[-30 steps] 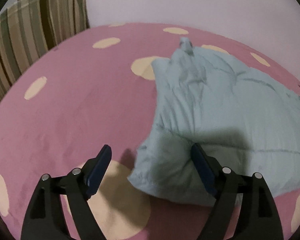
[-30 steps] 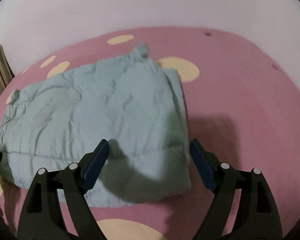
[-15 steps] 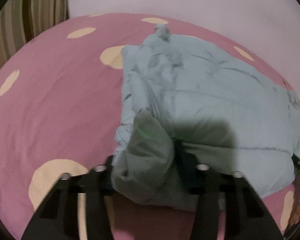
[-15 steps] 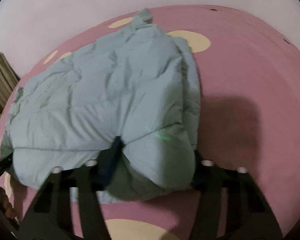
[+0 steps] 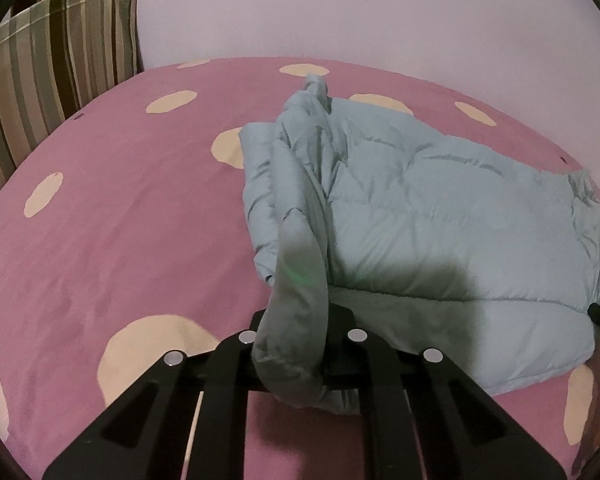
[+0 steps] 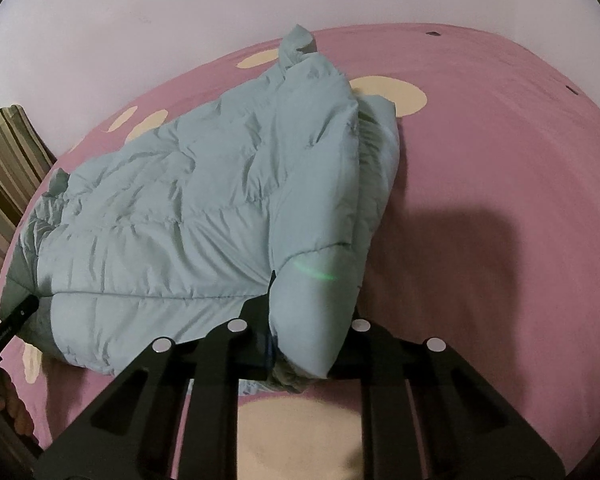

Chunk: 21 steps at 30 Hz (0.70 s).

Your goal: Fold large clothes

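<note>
Both jaws clamp the near hem corners of the pale blue puffer jacket (image 5: 440,216), lifting them off the pink spotted bed (image 5: 120,200), likely to fold the hem toward the collar.

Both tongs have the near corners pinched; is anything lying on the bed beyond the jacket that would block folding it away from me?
Nothing visible: the pink spotted bedsheet beyond the pale blue puffer jacket is bare up to the wall.

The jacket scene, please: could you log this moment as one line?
left gripper: shut on jacket corner | right gripper: shut on opposite corner | near edge lifted | bedspread
</note>
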Motion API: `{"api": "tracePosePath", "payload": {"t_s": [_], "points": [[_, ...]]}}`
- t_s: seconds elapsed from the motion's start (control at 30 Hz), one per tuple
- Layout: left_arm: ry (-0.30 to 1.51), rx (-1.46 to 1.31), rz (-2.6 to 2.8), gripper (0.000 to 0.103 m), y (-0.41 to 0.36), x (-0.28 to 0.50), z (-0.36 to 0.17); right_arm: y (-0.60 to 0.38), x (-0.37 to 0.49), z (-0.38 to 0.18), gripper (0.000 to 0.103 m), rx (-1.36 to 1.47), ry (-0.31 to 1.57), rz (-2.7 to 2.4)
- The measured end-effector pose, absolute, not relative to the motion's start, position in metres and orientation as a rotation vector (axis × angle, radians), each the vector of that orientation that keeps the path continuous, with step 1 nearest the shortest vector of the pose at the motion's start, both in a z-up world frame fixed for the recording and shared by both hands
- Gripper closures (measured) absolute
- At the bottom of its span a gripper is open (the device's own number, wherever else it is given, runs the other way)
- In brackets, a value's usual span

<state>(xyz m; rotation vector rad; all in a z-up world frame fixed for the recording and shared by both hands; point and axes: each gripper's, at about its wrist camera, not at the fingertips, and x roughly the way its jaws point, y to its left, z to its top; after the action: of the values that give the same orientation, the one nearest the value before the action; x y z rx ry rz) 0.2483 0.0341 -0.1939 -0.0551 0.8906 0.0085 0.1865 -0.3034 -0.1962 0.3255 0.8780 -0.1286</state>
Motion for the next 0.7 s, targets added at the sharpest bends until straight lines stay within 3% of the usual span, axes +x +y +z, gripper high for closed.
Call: {"api": "tracePosePath", "payload": {"t_s": [0.7], "points": [[0.926,-0.137,-0.006,0.092,0.072,0.141,-0.183,-0.294,0.13,-0.187,0.087,0.332,0.897,-0.067]]}}
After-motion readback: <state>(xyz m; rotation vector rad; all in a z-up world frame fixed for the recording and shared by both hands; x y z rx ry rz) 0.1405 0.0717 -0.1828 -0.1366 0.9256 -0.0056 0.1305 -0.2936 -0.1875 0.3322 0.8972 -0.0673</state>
